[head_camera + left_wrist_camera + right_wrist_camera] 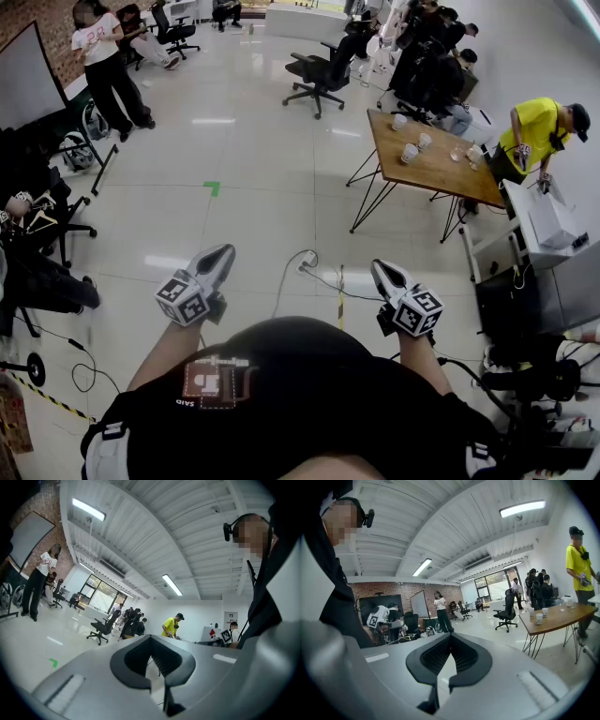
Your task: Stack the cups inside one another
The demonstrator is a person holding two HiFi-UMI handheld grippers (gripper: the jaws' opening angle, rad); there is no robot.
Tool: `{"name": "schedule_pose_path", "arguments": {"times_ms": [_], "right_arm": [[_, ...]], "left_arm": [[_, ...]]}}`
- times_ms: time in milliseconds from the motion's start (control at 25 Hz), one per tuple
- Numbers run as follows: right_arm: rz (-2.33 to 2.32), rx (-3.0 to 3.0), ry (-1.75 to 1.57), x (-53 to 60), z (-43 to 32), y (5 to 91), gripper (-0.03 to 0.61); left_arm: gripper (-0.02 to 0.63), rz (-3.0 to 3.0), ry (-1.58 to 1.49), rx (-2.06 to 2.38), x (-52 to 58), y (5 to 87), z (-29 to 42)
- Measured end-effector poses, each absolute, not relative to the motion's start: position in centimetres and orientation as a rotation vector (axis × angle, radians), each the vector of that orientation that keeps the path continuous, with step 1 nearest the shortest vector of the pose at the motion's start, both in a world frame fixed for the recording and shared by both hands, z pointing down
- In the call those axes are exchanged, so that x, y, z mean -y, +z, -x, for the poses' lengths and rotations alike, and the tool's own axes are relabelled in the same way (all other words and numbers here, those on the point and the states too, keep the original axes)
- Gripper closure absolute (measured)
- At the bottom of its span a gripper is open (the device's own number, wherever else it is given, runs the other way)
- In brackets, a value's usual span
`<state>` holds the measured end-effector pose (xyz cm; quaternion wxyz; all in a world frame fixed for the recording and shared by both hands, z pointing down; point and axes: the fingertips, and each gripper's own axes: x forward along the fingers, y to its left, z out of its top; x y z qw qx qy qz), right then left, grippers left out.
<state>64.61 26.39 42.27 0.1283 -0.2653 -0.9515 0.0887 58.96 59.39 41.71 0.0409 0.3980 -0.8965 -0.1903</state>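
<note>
Several white and clear cups (410,153) stand apart on a wooden table (441,173) far ahead to the right, across the floor. The right gripper view shows the white cups (539,618) on that table (562,618), off to the right. My left gripper (217,260) and right gripper (384,272) are held close to my body, pointing forward over the floor, far from the table. In the left gripper view the left gripper (157,686) has its jaws together with nothing between them. The right gripper (443,684) looks the same in its own view.
A person in a yellow shirt (536,131) stands at the table's far end beside a white cabinet (548,225). A black office chair (319,75) stands beyond the table. A cable (305,267) lies on the floor ahead. More people and chairs sit at the left.
</note>
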Motion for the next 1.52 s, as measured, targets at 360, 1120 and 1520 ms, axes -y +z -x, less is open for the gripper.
{"name": "schedule_pose_path", "arguments": {"times_ms": [360, 1120, 1520], "right_arm": [[0.748, 2.749, 0.257, -31.8, -61.2, 42.9, 0.565], [1.021, 2.651, 0.215, -17.0, -43.4, 45.1, 0.565], [1.049, 2.612, 0.240, -15.0, -32.9, 46.6, 0.565]], "left_arm": [[0.614, -1.255, -0.525, 2.705, -63.8, 43.5, -55.6], [0.614, -1.036, -0.509, 2.811, -47.9, 42.3, -42.5], [0.614, -0.968, -0.548, 2.780, -46.2, 43.8, -32.8]]}}
